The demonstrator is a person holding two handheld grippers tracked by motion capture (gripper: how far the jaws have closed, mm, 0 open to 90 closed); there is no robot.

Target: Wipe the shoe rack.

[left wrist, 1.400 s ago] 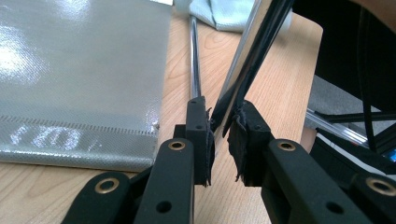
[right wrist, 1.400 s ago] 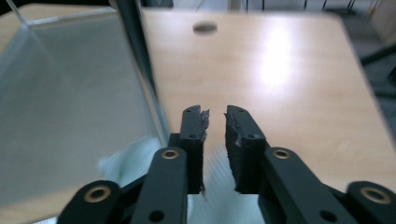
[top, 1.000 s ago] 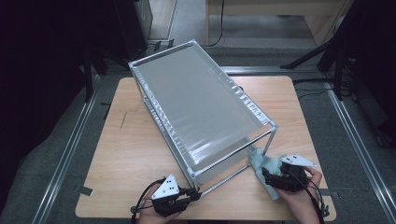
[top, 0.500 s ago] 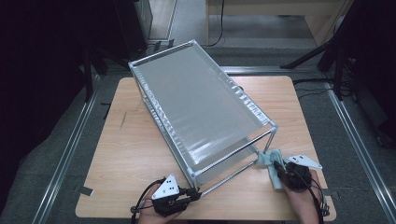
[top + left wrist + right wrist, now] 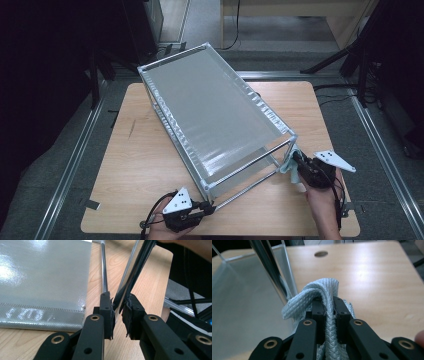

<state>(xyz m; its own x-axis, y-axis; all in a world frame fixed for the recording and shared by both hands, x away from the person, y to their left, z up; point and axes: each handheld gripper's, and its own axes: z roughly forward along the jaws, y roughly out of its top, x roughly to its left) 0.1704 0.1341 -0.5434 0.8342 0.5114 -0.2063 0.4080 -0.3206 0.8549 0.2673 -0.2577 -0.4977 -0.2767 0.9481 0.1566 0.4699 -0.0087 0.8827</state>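
Right hand-held gripper just clamped shut on cloth; left hand-held gripper pinching rack rod. Now wipe along corner post, steady.

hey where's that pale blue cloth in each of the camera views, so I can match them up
High view: the cloth sits low right, bunched at the right gripper, beside the rack's near right corner post.
Left gripper view: I can't make it out here.
Right gripper view: centre, pinched between the black jaws, folded over their tips.
Shared landmark: the wooden table, also seen in the left gripper view and right gripper view.
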